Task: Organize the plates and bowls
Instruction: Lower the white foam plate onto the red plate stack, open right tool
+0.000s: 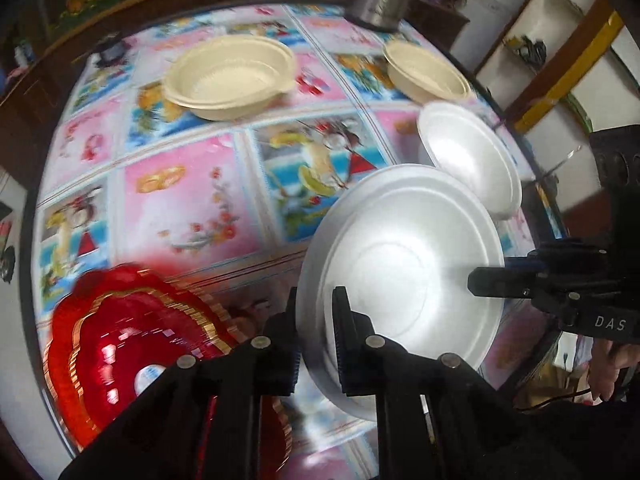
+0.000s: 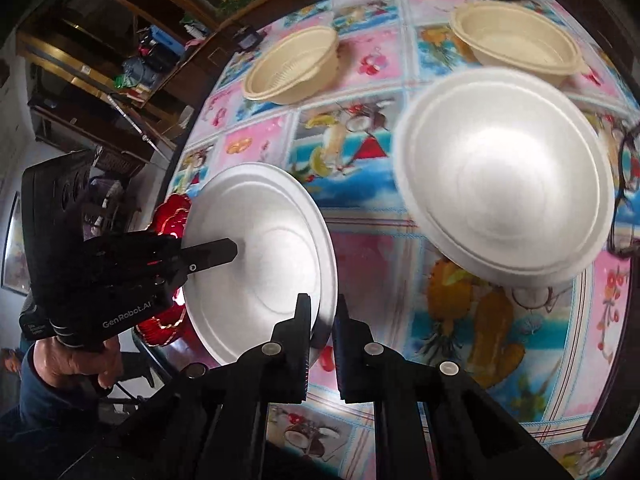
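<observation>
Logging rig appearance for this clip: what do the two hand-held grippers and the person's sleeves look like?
Both are matte black with ribbed pads and round silver fasteners. The left hand-held gripper reads "GenRobot.AI"; the right hand-held gripper reads "DAS", a thin black cable beneath. A dark blue sleeve shows.

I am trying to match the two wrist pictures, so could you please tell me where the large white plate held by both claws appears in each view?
Left wrist: the large white plate sits lower right of centre, its near rim in the left claw.
Right wrist: the same plate is lower left of centre, its rim in the right claw.
Shared landmark: the white bowl beyond it.
</observation>
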A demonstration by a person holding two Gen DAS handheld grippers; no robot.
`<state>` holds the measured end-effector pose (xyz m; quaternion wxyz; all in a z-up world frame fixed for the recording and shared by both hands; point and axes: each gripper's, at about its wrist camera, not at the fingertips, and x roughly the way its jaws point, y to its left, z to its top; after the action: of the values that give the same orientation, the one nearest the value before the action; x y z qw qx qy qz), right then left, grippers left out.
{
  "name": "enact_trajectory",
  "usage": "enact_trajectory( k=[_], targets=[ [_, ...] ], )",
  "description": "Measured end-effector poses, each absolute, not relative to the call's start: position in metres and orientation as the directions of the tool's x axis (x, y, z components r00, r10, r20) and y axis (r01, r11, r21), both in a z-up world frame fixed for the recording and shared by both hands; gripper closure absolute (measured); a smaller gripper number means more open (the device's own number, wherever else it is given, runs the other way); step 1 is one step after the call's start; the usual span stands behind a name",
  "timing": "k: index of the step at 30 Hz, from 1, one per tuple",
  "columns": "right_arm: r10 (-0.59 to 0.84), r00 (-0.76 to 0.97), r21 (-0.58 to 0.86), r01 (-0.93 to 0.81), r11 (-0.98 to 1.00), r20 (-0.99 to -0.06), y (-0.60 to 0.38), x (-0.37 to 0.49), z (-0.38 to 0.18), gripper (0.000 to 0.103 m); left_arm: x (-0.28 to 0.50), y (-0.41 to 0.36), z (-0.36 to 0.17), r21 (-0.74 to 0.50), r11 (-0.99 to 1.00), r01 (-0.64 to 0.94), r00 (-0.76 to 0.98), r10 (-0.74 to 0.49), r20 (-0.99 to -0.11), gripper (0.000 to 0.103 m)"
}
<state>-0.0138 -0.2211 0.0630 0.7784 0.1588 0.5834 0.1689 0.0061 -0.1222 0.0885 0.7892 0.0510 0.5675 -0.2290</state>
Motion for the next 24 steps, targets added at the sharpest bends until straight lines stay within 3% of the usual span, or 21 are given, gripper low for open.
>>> enact_trajectory(
  k=[9, 18, 24],
  targets=[
    [0.481, 0.192, 0.423, -0.278, 0.862, -0.855, -0.136, 0.010, 0.083, 0.092, -0.013, -0.028, 0.100, -0.179, 0.955, 0.237, 0.330, -0.252, -0.910, 0.088],
    [0.475, 0.072, 0.412, -0.396, 0.821, -0.877, -0.046, 0.026, 0.055, 0.091, -0.028, 0.044, 0.074, -0.178, 0.982, 0.066, 0.325, -0.189, -0.927, 0.087],
    [0.437, 0.023, 0.394, -0.394, 0.830, -0.899, -0.025, 0.035, 0.029, 0.091, -0.026, 0.052, 0.048, -0.149, 0.988, 0.035, 0.288, -0.153, -0.945, 0.087]
  ],
)
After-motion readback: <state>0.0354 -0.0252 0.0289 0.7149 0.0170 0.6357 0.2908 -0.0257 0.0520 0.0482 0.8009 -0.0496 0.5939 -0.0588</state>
